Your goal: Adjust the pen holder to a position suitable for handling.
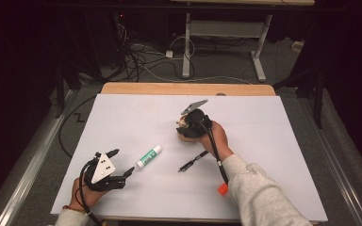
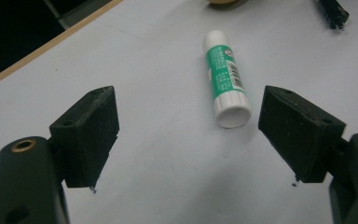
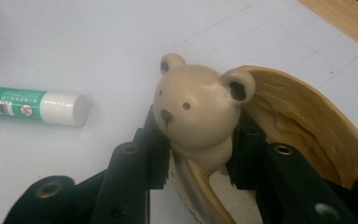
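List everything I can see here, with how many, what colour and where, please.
Bear figure: one, beige, clamped between the right gripper's jaws, over the sheet's middle.
Glue stick: one, green and white, lying on the sheet ahead of the left gripper.
Pen-like black item: one, lying near the right hand; too small to identify.
Sheet: one, white, covering the table.
Table: one, wooden edge at the far side.
Left gripper: one, black, open, near left.
Right gripper: one, black, shut on the bear.
Sleeves: grey, bottom edge.
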Demonstrator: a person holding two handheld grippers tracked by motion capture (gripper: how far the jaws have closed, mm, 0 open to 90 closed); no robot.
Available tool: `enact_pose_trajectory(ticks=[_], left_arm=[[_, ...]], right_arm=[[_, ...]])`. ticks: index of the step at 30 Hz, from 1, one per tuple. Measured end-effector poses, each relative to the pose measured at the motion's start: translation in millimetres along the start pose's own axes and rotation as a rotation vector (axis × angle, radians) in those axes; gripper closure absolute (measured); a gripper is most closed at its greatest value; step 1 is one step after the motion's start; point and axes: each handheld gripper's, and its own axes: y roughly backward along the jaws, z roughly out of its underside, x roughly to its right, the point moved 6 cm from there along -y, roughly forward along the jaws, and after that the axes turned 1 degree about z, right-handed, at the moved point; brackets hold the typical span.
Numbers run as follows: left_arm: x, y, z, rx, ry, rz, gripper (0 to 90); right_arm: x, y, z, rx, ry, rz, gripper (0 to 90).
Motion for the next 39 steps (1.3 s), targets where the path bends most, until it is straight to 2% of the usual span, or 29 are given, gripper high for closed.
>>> enact_pose_trajectory(ticks=[8, 11, 14, 17, 18, 27, 31, 36, 39], left_arm=[[0.7, -1.4, 0.3, -0.003, 0.0, 0.003, 19.5], [0.6, -1.6, 0.4, -0.004, 0.0, 0.003, 19.5], [0.8, -2.0, 0.5, -0.006, -0.001, 0.004, 19.5], [0.9, -2.3, 0.5, -0.008, -0.002, 0.005, 19.5], [1.0, -2.4, 0.5, -0.009, -0.002, 0.005, 19.5], [2.1, -3.8, 0.6, -0.02, -0.01, 0.006, 19.5], [2.3, -4.7, 0.8, -0.023, -0.01, 0.006, 19.5], [2.9, -6.2, 1.2, -0.027, -0.007, 0.009, 19.5], [4.1, -7.2, 1.0, -0.029, -0.007, 0.014, 19.5]], right_arm=[[-1.4, -6.2, 2.8, -0.015, -0.001, 0.005, 64.9], [-2.9, -6.2, 2.9, -0.018, 0.014, 0.014, 64.3], [-3.7, -4.1, 1.6, 0.004, 0.014, 0.019, 60.4], [-6.8, 1.9, -3.0, 0.026, 0.054, 0.045, 58.3], [-6.8, 1.9, -3.0, 0.026, 0.054, 0.045, 58.3], [-2.0, 30.3, -5.4, 0.131, 0.056, 0.041, 53.1], [0.7, 45.2, -3.1, 0.171, 0.092, 0.075, 53.3], [4.7, 58.7, 1.5, 0.214, 0.09, 0.079, 52.1], [9.1, 74.4, 7.5, 0.251, 0.101, 0.119, 51.4]])
